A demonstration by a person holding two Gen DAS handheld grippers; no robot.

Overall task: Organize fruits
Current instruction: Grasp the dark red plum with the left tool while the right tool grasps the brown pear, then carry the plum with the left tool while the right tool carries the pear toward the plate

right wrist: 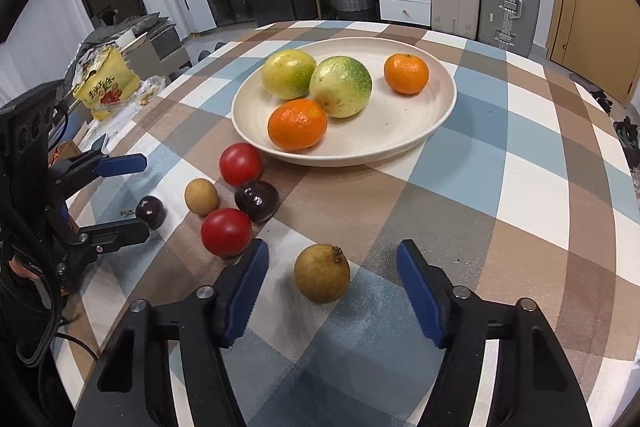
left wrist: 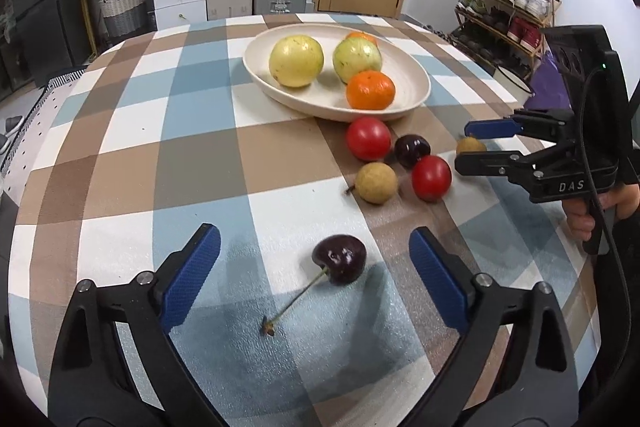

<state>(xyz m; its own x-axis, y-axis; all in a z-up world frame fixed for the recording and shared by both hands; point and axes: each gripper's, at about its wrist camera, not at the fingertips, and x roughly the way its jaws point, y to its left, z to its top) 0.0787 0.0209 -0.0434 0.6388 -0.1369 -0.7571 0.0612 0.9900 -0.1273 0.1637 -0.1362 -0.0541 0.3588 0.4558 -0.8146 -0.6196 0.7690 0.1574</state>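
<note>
My left gripper [left wrist: 314, 283] brackets the cherry [left wrist: 340, 264] with jaws wide and empty, its stem pointing back toward me; my right gripper [right wrist: 332, 283] likewise brackets the longan [right wrist: 322, 273], untouched.

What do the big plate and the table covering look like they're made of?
Plate: looks like matte cream plastic or melamine, possibly glazed ceramic; smooth, dull sheen, thick rounded rim. Table covering: seems a wipeable vinyl or foam-textured sheet, not woven cloth; fine embossed grain over the printed checks.

Oranges [left wrist: 370, 89] in plate [left wrist: 416, 83]; tomatoes [left wrist: 368, 138] before plate.
</note>
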